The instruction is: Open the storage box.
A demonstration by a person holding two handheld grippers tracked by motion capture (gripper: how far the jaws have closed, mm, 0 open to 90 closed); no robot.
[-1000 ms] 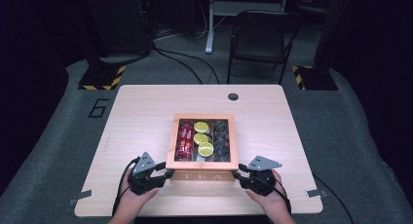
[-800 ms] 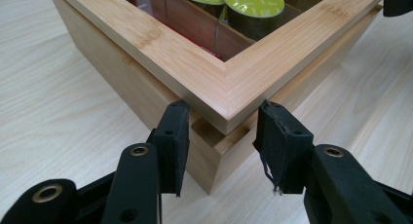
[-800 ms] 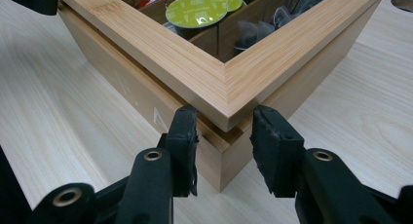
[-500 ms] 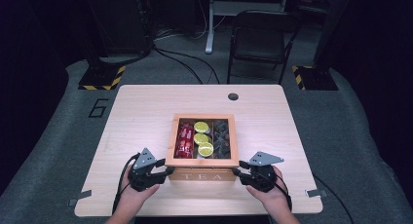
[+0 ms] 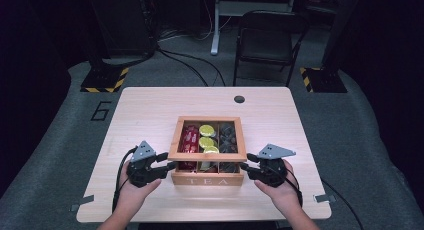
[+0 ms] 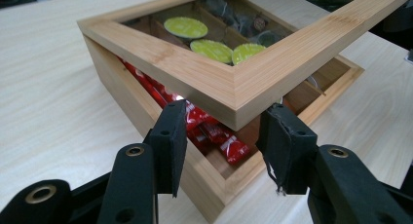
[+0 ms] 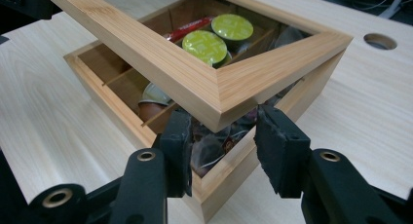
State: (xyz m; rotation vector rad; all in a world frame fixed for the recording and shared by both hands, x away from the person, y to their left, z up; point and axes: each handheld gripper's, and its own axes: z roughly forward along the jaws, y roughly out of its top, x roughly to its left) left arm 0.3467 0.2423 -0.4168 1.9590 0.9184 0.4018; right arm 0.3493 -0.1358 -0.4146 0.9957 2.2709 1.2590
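Both hands are lifting the tea box's lid [image 5: 207, 138] by its front corners; left tongs [image 6: 226, 141] and right tongs [image 7: 221, 146] are standing parted beneath it, jaws just opening, gripping nothing; raising both evenly should be keeping the frame from twisting above the box [image 5: 207, 180].

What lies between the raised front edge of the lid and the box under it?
An open gap lies between the lid and the box. In the left gripper view, red packets show through it; the left gripper props the lid's corner.
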